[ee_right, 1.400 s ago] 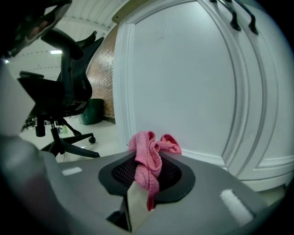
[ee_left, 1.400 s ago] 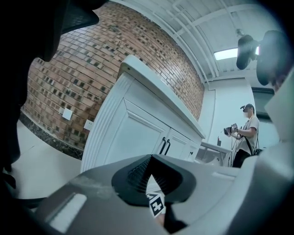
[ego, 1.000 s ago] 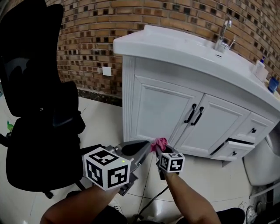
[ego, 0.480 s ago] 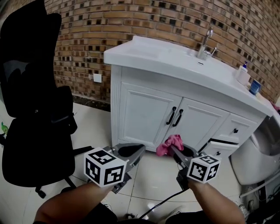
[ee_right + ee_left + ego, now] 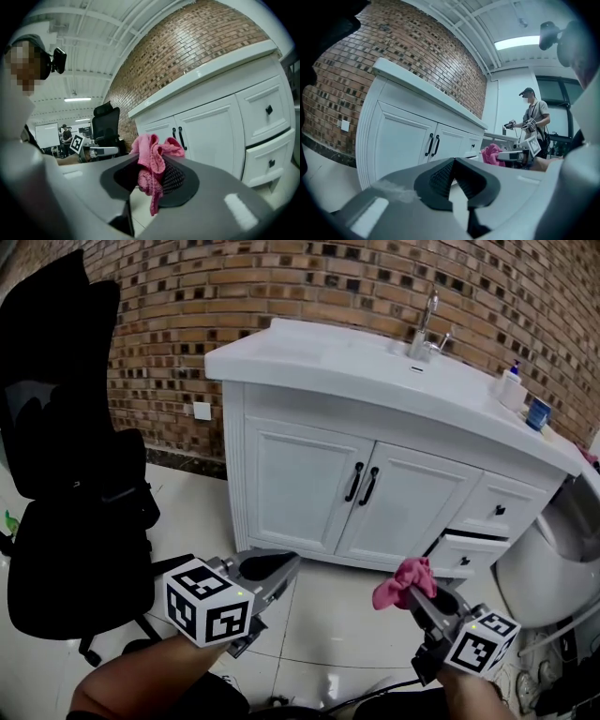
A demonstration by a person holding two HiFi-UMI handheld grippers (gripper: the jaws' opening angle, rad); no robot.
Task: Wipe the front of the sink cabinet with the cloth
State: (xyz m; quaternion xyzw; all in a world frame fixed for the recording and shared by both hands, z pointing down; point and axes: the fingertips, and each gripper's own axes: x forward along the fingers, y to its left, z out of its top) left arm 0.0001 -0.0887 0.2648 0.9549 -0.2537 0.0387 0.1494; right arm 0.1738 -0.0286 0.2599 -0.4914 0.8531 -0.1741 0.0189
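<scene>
now, right gripper (image 5: 424, 589): jaws pinching the cloth (image 5: 399, 583)
left gripper (image 5: 284, 565): jaws pressed together, empty
advice: lay cloth flat against cabinet front (image 5: 300, 486), wipe evenly

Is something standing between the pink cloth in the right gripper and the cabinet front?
Nothing visible does. Only bare floor lies between the pink cloth in the right gripper and the cabinet doors. A lower drawer stands slightly open.

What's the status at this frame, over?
Left gripper shut, empty. Right gripper shut on pink cloth. Cloth off the sink cabinet, no contact. Lower drawer ajar; nothing between cloth and cabinet.
</scene>
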